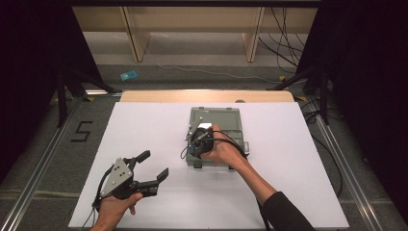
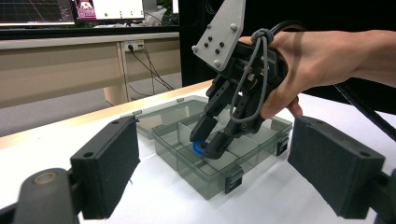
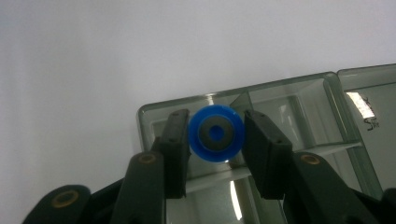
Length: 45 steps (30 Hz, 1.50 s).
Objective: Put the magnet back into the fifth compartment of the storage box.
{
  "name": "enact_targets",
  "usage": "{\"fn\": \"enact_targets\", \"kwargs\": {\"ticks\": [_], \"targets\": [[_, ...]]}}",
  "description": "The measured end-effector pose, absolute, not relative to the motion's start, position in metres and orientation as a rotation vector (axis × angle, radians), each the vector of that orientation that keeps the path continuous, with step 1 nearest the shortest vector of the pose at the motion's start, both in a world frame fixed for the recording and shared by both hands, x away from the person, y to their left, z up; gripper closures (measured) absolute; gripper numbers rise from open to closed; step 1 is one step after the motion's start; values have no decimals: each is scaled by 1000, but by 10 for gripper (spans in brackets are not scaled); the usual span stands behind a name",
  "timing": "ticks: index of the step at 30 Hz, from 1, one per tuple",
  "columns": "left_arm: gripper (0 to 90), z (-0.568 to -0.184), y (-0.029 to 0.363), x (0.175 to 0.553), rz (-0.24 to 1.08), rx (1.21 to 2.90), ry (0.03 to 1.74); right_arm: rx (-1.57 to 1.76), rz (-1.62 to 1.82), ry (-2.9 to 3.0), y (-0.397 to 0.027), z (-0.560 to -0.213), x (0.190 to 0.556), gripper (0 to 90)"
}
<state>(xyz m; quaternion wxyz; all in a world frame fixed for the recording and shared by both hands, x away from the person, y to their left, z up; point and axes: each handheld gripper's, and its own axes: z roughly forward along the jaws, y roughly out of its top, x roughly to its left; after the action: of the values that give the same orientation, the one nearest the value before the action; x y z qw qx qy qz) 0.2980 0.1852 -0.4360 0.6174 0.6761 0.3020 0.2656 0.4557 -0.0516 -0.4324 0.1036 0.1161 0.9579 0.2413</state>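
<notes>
- While we look down from the high view, we see a white table (image 1: 144,144) with a pale wooden strip along its far edge, dark curtains at both sides and wooden furniture legs on the floor beyond.
- Near the middle of that table we see a smoky grey translucent compartment box (image 1: 231,120), its lid folded open and lying flat on the far side; in the left gripper view the box (image 2: 187,163) shows thin inner walls and dark latches on its near wall.
- We hold the right gripper (image 1: 198,143) over the near left part of the box, jaws pointing down into it, with a grey cable looped round its body.
- We hold the left gripper (image 1: 155,166) low over the near left area of the table, well apart from the box; its jaws stand wide apart with nothing between them, which the left gripper view confirms.
- In the right gripper view, the right gripper's (image 3: 216,144) jaws are drawn in tight against a small blue ring (image 3: 216,132) with a dark centre, one pad pressing on each side of it.
- That blue ring (image 2: 200,147) sits at a corner compartment of the box, just at the level of the compartment walls; we cannot tell whether it rests on the floor of the compartment.
</notes>
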Motion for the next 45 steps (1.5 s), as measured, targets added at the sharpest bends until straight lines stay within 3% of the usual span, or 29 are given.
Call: {"fn": "enact_targets", "kwargs": {"ticks": [7, 19, 30, 45], "targets": [[156, -436, 185, 298, 616, 1559, 691, 356, 710, 2833, -52, -435, 457, 600], [157, -436, 185, 297, 614, 1553, 694, 419, 813, 2753, -58, -424, 456, 409], [157, -435, 186, 297, 614, 1551, 697, 482, 917, 2693, -63, -410, 448, 315], [157, -436, 186, 297, 614, 1555, 698, 509, 1017, 2617, -71, -399, 439, 296]]}}
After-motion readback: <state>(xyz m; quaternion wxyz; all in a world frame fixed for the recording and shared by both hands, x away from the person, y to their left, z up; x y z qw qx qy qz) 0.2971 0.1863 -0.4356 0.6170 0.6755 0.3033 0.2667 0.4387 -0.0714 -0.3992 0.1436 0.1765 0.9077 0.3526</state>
